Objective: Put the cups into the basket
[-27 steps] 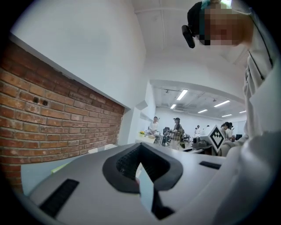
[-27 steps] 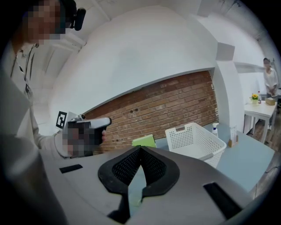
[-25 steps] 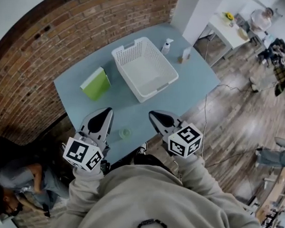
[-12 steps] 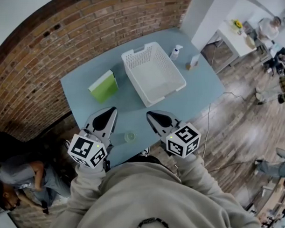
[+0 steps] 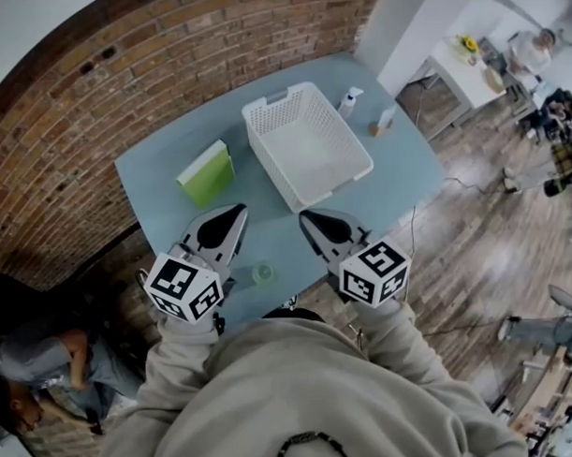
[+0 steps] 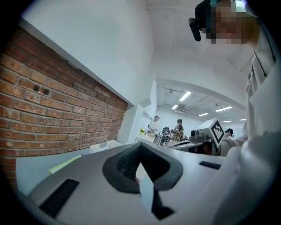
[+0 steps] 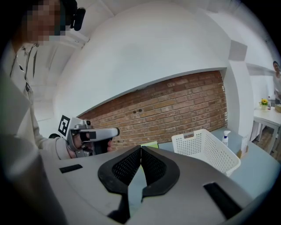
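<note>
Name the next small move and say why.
Probably open the left gripper and draw it back over the cup. It and the right gripper are both shut on nothing. The cup stands near the table's front edge, between the two, nearer the left one and behind its tips. The basket looks empty.

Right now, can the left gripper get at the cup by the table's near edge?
Probably yes: the cup stands free just beside the left gripper, nothing between them, but its shut jaws must open first.
</note>
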Tool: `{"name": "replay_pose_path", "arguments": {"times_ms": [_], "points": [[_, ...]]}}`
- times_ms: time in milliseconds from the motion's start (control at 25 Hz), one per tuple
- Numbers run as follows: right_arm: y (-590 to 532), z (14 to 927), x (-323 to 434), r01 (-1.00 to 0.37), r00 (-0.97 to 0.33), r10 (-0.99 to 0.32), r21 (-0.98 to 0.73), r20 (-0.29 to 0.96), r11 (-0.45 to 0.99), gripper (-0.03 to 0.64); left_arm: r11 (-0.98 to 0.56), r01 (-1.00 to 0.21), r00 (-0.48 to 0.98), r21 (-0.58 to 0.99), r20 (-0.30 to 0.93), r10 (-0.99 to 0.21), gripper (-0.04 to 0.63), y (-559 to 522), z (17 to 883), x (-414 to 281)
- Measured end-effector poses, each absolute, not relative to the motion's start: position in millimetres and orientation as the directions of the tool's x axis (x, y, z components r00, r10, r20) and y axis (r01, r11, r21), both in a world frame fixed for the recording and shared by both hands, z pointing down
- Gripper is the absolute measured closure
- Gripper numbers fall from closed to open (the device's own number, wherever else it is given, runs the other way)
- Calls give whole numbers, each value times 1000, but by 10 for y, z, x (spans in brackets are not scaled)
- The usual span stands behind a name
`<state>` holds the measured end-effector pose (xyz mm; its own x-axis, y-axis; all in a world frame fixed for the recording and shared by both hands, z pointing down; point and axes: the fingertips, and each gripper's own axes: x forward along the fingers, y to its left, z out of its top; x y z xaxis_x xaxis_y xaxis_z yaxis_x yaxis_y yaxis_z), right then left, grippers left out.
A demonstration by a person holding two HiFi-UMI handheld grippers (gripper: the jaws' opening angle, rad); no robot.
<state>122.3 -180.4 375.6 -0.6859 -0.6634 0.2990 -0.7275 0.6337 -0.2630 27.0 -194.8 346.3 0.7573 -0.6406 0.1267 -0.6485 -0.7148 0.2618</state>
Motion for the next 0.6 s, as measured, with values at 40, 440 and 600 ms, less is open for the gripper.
{"name": "replay_pose_path", "arguments": {"times_ms": [40, 440, 600], "points": [[-1831, 3740, 1236, -731, -682, -667, -256, 300, 632, 605, -719, -645, 761, 258, 132, -635, 598, -1959, 3486, 279], [-1928, 3811, 1114, -718, -692, -634, -242, 344, 653, 604, -729, -631, 774, 266, 143, -617, 598, -2003, 3582, 298], [-1879, 4008, 994, -692, -715, -587, -265, 379, 672, 604, -710, -641, 765, 291, 177, -619, 598, -1948, 3788, 233]]}}
